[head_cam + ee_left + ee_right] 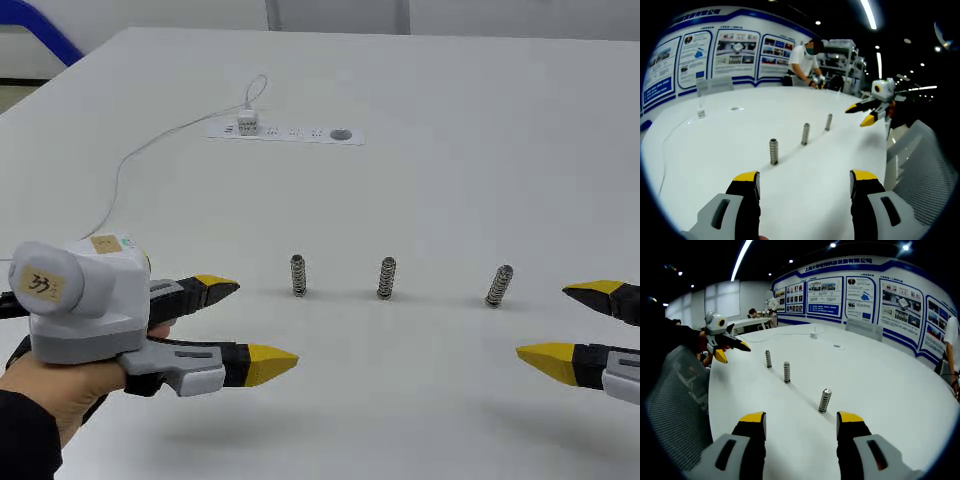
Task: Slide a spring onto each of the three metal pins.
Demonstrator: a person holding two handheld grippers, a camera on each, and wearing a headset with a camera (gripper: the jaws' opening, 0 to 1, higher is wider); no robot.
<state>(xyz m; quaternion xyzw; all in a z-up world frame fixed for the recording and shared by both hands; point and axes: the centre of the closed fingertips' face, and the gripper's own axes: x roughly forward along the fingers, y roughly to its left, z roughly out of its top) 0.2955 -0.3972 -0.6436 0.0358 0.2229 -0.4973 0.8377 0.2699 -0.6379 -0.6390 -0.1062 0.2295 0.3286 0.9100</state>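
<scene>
- Three springs stand in a row across the white table [450, 150], well apart from one another, and we hold a gripper at each end of the line.
- The left spring [298, 275] and the middle spring [387, 278] stand upright. The right spring [500, 285] leans, its top tipped toward our right side.
- Each coil appears to sit over a pin, though the pins are too hidden inside the coils for us to tell them apart. We judge the task to be at or near its end.
- The left gripper [262, 322] hovers above the table near the left spring. Its jaws are apart, the yellow tips point toward the row, and nothing is between them.
- Our hand [60, 385] wraps the left gripper's handle from below, holding the tool roughly level.
- The right gripper [543, 321] comes in from the opposite side, near the leaning spring. Its jaws are also spread and bare, with the tips pointing back along the row.
- In the right gripper view the leaning spring stands just ahead of the gap between the jaws, its long axis close to vertical.
- If any move remains, we judge it to be setting that spring straight, and the right gripper is the nearer tool for it.
- A power strip [285, 132] and its cable [150, 150] lie far back on the table, well away from the work.
</scene>
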